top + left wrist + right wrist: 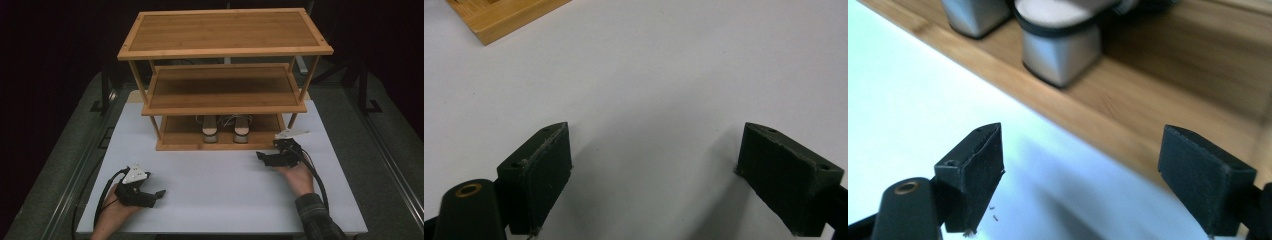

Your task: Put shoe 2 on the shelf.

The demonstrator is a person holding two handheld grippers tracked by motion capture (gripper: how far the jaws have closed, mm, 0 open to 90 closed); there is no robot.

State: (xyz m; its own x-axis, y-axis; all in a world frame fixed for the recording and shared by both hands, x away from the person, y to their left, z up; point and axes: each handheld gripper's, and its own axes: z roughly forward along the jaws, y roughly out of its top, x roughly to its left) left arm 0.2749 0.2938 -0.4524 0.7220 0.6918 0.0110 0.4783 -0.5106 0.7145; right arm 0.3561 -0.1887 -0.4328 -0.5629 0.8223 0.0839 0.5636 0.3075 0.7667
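A pair of block-heeled shoes [226, 129] stands side by side on the bottom shelf of the wooden rack [225, 50], heels toward the front edge, near the middle of the shelf. In the right gripper view the nearer heel [1060, 55] is a squared, silvery block with a dark rim under a pale insole; I judge it stiff and fairly light, with a smooth face that may slip under the pads. Best hold is probably across the two flat sides of a heel, or on the firm back of the shoe just above it; the straps farther in look soft and would give. The right gripper [265, 157] sits on the white table [215, 200] just in front of the shelf's right end, apart from the shoes, jaws spread wide with nothing between them, only tabletop and the shelf edge ahead. The left gripper [159, 194] rests well apart at the near left of the table, jaws likewise wide and empty over bare table, a corner of the rack far off.
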